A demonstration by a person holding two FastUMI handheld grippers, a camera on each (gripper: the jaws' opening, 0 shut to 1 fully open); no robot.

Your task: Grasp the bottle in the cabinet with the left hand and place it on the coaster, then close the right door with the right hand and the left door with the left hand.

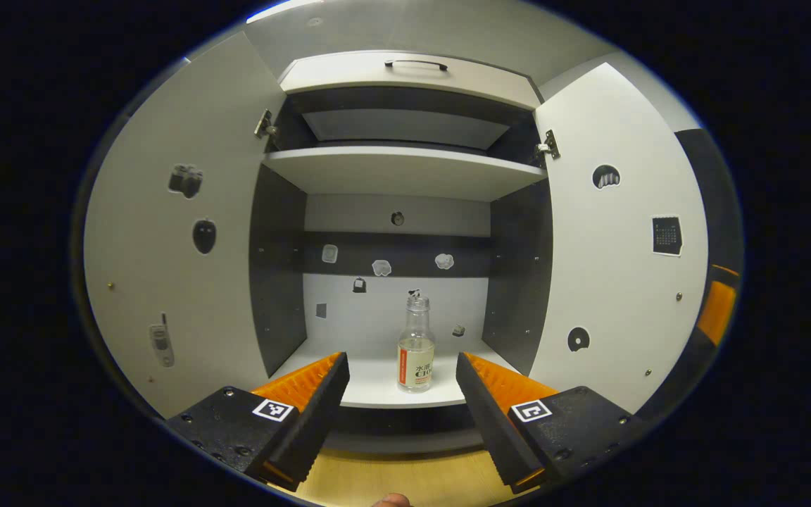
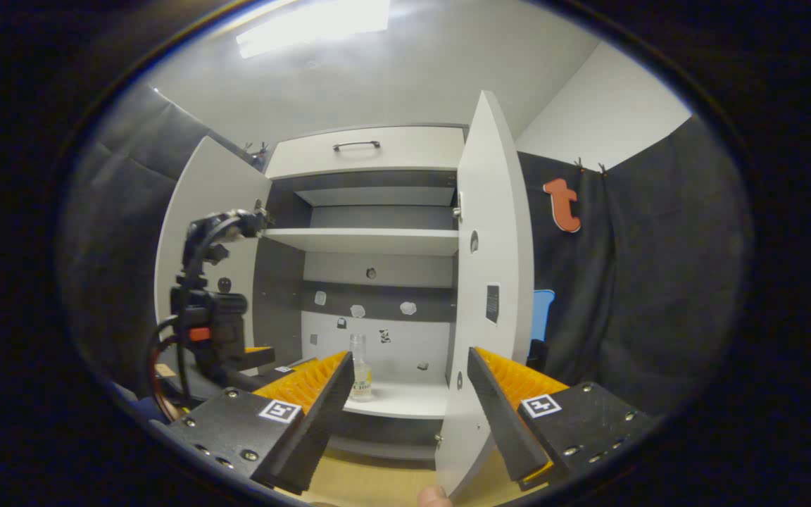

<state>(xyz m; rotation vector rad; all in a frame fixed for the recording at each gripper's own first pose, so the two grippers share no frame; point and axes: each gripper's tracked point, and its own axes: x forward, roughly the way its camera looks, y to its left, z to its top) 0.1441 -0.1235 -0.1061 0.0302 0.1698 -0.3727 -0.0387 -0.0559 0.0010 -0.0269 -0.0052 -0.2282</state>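
Note:
A clear glass bottle (image 1: 416, 348) with a pale label and no cap stands upright on the cabinet's bottom shelf (image 1: 377, 384), a little back from its front edge. My left gripper (image 1: 402, 370) is open in front of the shelf, its fingers apart on either side of the bottle's line but short of it. Both doors stand wide open: the left door (image 1: 180, 239) and the right door (image 1: 617, 246). In the right gripper view the bottle (image 2: 360, 377) shows small, and my right gripper (image 2: 409, 384) is open with the right door's edge (image 2: 486, 296) between its fingers' line. The left gripper (image 2: 212, 331) is at the left.
A white middle shelf (image 1: 405, 169) spans the cabinet above the bottle, and a drawer front with a dark handle (image 1: 416, 65) sits on top. Small stickers dot the back wall and doors. A wooden surface (image 1: 391, 479) lies below the cabinet. Black cloth (image 2: 624, 282) hangs right of the cabinet.

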